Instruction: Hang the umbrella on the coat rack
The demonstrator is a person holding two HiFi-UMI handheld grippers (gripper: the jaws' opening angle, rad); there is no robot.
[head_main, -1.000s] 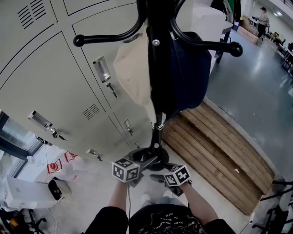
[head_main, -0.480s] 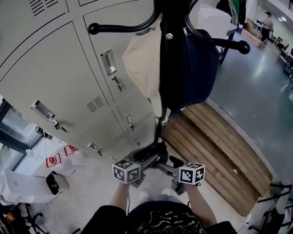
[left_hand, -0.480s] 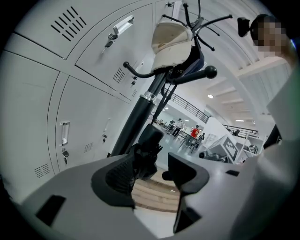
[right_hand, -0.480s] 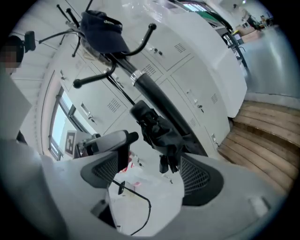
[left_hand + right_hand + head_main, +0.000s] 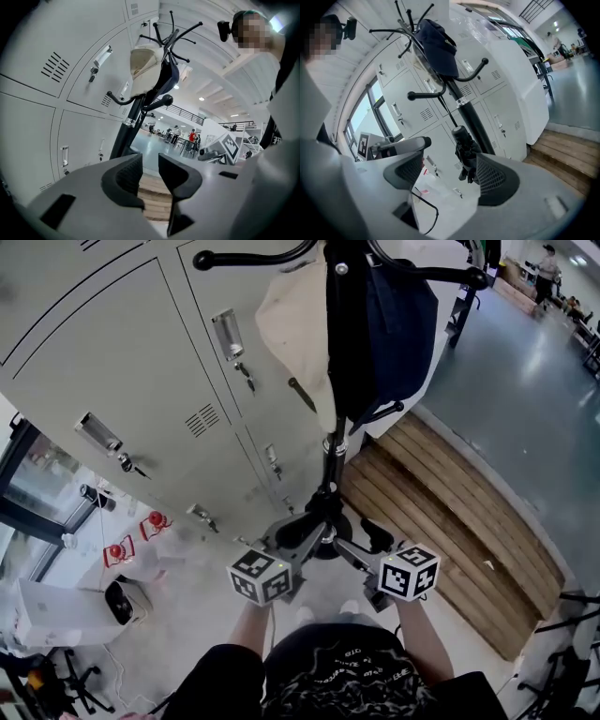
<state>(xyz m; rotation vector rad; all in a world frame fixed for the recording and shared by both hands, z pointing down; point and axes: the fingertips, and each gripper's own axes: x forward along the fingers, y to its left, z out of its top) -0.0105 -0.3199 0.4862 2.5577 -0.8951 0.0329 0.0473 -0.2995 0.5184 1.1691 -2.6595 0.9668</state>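
Note:
The coat rack (image 5: pixel 336 352) is a black pole with curved hooks, also in the left gripper view (image 5: pixel 125 133) and the right gripper view (image 5: pixel 472 123). A black folded umbrella (image 5: pixel 464 152) hangs beside the pole on a thin strap that runs up toward a lower hook arm (image 5: pixel 423 95). My right gripper (image 5: pixel 450 161) (image 5: pixel 342 547) is open, its jaws have just been closing a little, and the umbrella shows just beyond its right pad, untouched. My left gripper (image 5: pixel 150 165) (image 5: pixel 298 542) has just been closing to a narrow gap with nothing in it.
A cream bag (image 5: pixel 295 324) and a navy bag (image 5: pixel 398 324) hang from the rack's upper hooks. Grey lockers (image 5: pixel 141 362) stand behind it, and a wooden platform (image 5: pixel 441 512) lies to the right. Plastic bags (image 5: pixel 131 554) and a white box (image 5: pixel 47 615) lie at the lower left.
Both grippers have risen toward the rack's pole, and the right one has moved outward to the right. The rack sits higher in the head view.

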